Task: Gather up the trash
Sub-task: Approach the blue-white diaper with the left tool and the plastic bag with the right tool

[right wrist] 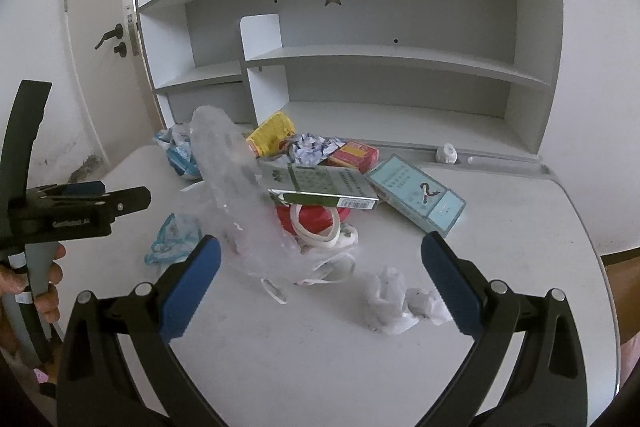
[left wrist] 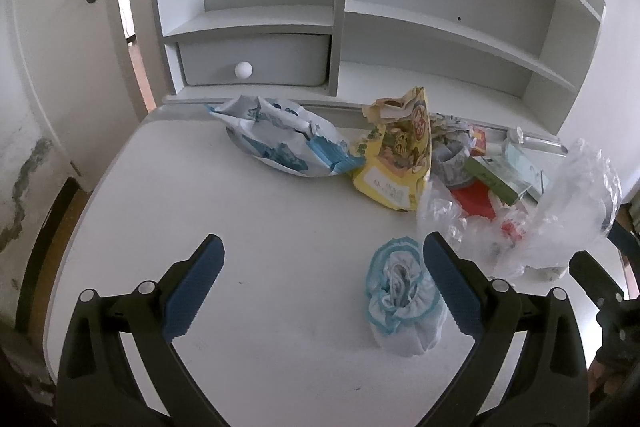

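Trash lies heaped far right on the surface (left wrist: 248,227). My left gripper (left wrist: 322,277) hangs with jaws apart, empty, the blue-edged shoe cover (left wrist: 400,291) beside its right jaw. My right gripper (right wrist: 320,281), jaws apart, hovers near the crumpled tissue (right wrist: 396,301). I judge grasping comes next: shift left gripper rightward, straddle cover, close.

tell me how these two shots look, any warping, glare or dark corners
Left wrist view: strong fisheye, the shelf unit bows, corners black, soft daylight with no hard shadows. Right wrist view: same warping and dark corners, and the clear plastic bag shows pale glare.
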A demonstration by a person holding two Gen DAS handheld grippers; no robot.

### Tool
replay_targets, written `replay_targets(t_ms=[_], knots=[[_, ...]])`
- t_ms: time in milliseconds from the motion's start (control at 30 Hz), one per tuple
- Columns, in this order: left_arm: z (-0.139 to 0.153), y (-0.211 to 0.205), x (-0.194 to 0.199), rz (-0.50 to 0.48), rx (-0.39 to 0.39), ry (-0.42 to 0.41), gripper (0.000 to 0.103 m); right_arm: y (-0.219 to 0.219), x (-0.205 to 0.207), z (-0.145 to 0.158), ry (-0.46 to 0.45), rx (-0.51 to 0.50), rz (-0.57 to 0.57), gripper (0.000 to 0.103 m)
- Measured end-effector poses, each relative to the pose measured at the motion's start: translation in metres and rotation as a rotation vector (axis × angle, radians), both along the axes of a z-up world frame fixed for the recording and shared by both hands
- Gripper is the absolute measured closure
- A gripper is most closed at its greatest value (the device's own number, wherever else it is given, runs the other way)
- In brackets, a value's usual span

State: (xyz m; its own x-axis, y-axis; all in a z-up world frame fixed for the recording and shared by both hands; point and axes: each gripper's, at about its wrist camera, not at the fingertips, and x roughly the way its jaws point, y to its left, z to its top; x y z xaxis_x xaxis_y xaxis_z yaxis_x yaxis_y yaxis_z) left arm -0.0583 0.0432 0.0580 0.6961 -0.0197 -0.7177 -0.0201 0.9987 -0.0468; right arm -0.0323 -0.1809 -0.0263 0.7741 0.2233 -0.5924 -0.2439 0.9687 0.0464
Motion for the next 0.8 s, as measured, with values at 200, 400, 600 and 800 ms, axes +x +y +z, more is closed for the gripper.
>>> replay_targets(t_ms=[200,400,600,800], knots=[[0.004,-0.007,-0.007,-0.013,-0.004,-0.007,0.006,-0.003,-0.006,0.001,0.001,0.007,-0.006,0.006],[0.001,-0.016,-0.018,-0.048,0.023,0.003,0.006,-0.01,-0.012,-0.001,0.01,0.011,-0.031,0.006],[-0.002,-0.021,-0.021,-0.059,0.023,0.021,0.006,-0.015,-0.016,0.001,0.004,0.014,-0.043,0.006],[-0.008,-0.025,-0.024,-0.086,0.008,0.029,0.006,-0.01,-0.005,0.001,0.038,0.013,-0.017,0.006]])
